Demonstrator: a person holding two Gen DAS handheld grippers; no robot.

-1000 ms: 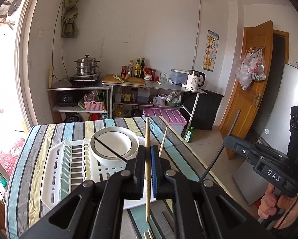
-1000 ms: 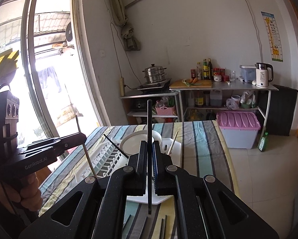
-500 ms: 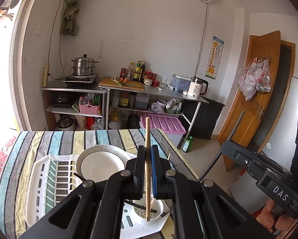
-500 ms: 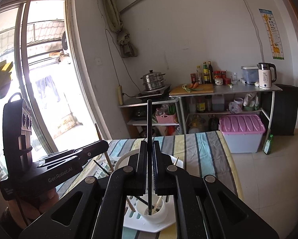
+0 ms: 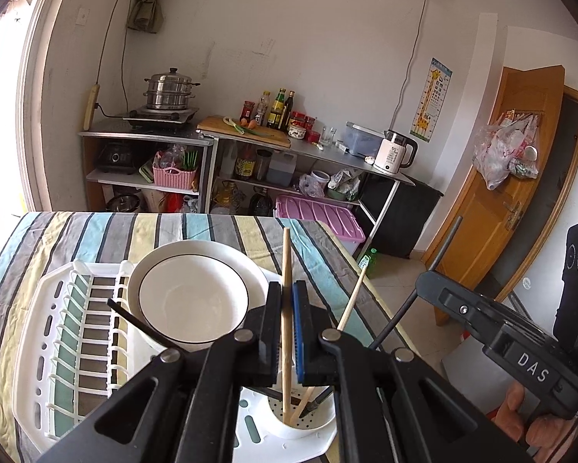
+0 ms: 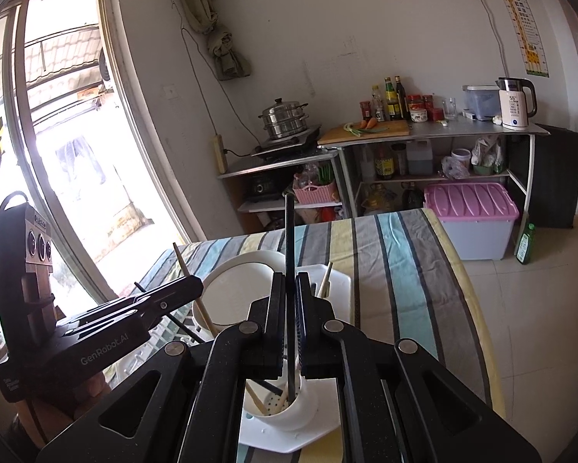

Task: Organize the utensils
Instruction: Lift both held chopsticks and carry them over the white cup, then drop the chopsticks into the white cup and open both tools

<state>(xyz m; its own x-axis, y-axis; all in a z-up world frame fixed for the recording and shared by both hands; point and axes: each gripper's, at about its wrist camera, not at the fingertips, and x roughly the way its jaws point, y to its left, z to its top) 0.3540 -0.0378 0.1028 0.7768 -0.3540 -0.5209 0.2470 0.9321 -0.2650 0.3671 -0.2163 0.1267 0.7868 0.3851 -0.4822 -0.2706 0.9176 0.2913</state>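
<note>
My left gripper (image 5: 287, 289) is shut on a wooden chopstick (image 5: 286, 254) held upright, its lower tip inside the white utensil cup (image 5: 308, 424) at the corner of the dish rack (image 5: 46, 332). My right gripper (image 6: 289, 281) is shut on a black chopstick (image 6: 289, 231), also upright, with its tip down in the same cup (image 6: 289, 413). A second wooden chopstick (image 5: 352, 305) and a black one (image 5: 134, 318) lean out of the cup. Each gripper shows in the other's view: the right gripper (image 5: 430, 283) beside the table, the left gripper (image 6: 196, 283) by the window.
A white bowl (image 5: 192, 301) with a dark rim sits in the rack, just behind the cup. The rack rests on a striped tablecloth (image 5: 76, 235). Beyond the table's right edge are the tiled floor, a pink-lidded bin (image 5: 320, 220) and steel shelves (image 5: 281, 154).
Both grippers have moved forward and down over the rack. The two held chopsticks, earlier hanging above the near table, now have their tips in the utensil cup.
</note>
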